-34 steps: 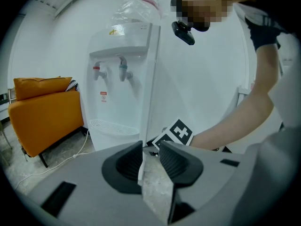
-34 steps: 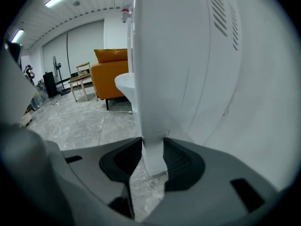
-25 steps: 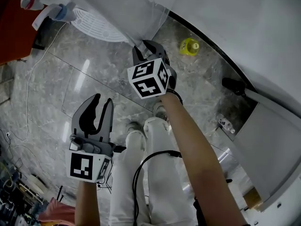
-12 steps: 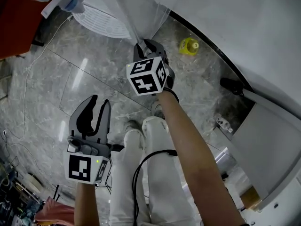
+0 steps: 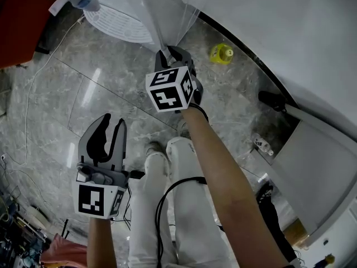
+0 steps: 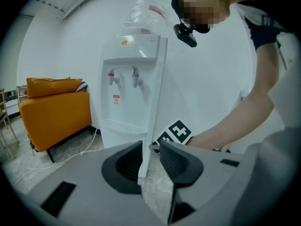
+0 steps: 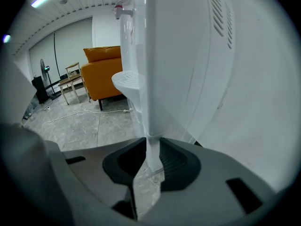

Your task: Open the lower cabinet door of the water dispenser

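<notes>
Hidden: in the head view the right gripper's marker cube covers most of its jaws, and the face of the lower door shows in no view, only a thin white door edge.
Cut off: the water dispenser runs out of the head view at the top; the clear bottle on it is faint against the wall.
Hard to tell: whether the door stands ajar or flush.
Right gripper: low at the dispenser's front corner near the floor; its jaws have just been closing and now pinch the door edge from both sides.
Left gripper: jaws apart with nothing in them, held over the stone floor, well apart from the dispenser.
Grippers: two.
Taps: two, side by side above the drip tray.
Sofa: one, orange, beside the dispenser.
Yellow object: one, on the floor by the wall; too small to name.
Legs: two, in white trousers, below the grippers.
</notes>
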The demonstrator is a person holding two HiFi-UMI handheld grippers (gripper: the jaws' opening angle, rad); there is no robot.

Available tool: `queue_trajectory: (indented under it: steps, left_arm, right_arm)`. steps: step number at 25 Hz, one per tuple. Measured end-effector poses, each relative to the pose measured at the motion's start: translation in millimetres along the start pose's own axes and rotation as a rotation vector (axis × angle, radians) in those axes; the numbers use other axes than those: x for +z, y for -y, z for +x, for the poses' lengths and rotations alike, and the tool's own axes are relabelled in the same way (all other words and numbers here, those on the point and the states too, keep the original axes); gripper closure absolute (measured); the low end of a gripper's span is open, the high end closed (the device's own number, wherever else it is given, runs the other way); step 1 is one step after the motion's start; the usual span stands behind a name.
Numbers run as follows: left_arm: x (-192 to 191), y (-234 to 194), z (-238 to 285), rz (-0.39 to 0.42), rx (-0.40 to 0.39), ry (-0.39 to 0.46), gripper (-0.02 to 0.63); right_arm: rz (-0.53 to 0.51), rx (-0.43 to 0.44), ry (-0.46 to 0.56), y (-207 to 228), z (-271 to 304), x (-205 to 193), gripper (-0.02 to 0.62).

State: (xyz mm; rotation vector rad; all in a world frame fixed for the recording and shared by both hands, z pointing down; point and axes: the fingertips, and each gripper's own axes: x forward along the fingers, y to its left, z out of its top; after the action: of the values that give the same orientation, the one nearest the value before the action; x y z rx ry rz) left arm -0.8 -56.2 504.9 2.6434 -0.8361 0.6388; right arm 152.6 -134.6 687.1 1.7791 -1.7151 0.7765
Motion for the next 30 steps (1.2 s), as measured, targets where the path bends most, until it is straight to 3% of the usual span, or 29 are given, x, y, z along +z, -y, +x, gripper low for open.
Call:
queue_trajectory:
  steps: [24, 30]
  left_arm:
    - [-11.4, -14.3, -17.7, -0.019, 0.021, 0.002, 0.495]
    - [-14.2, -17.2, -20.9, -0.025, 0.029, 0.0, 0.495]
  right_arm:
    - [-0.027, -0.023, -0.017, -5.2, -3.5, -1.4, 0.522]
    - [-0.03, -0.004, -0.012, -8.7, -1.2, -2.3, 0.423]
